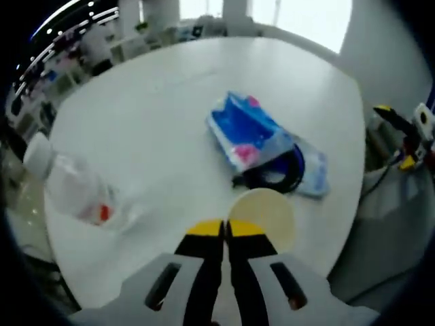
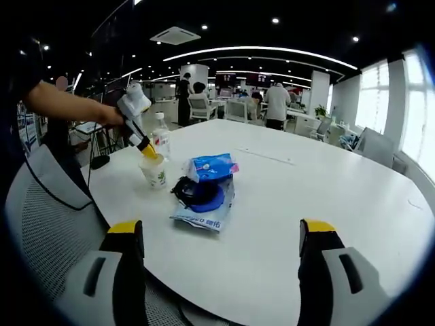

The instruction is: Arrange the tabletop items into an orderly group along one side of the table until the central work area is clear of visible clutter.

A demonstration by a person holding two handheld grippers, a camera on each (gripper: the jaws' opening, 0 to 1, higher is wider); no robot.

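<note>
Spanning an open office, white table [image 2: 306,204] holds clutter.

No legible text on anything

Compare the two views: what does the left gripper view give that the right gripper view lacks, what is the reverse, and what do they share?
Left gripper view: the left gripper seen from behind, jaws shut on the rim of the pale round cup, whose open top is seen from above.
Right gripper view: the right gripper with jaws wide open, a person's arm and a grey mesh chair.
Both: the cup, clear plastic bottle, blue plastic packet, black coiled cable and white round table.
</note>
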